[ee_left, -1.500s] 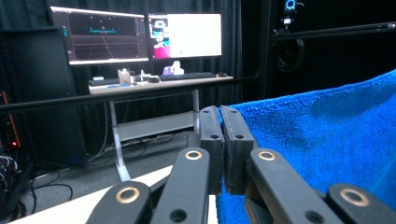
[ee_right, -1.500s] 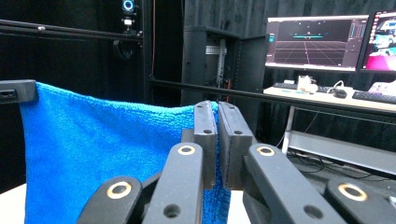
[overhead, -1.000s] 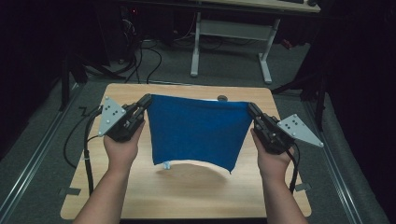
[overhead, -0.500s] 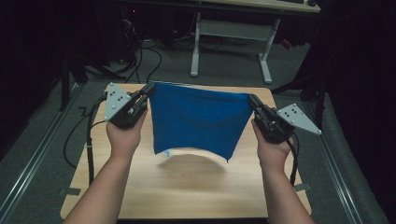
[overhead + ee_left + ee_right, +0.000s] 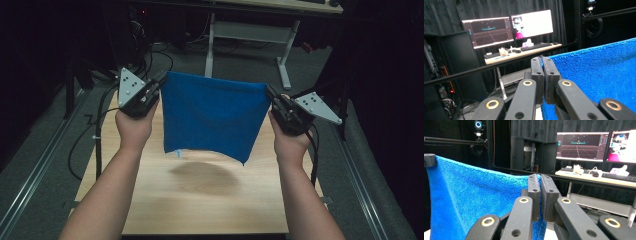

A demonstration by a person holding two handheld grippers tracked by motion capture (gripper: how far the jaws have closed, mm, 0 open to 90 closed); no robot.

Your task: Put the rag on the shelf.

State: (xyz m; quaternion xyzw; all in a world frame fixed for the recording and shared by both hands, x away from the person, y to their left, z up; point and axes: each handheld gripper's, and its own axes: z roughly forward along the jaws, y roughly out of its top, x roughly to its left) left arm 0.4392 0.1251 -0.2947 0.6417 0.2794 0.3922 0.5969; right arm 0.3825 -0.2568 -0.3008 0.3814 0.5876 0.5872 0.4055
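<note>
Cloth on show: a soft blue terry towel (image 5: 212, 117) hangs limp above the wooden table (image 5: 200, 200), stretched between the left gripper (image 5: 159, 85) and right gripper (image 5: 271, 95), jaws clamped on its top corners, likely the surest hold.

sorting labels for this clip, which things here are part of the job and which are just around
In the job:
- blue towel, held up by its top corners
- left tool, shut on one corner
- right tool, shut on the other

Just around:
- wooden table
- monitors
- keyboard
</note>
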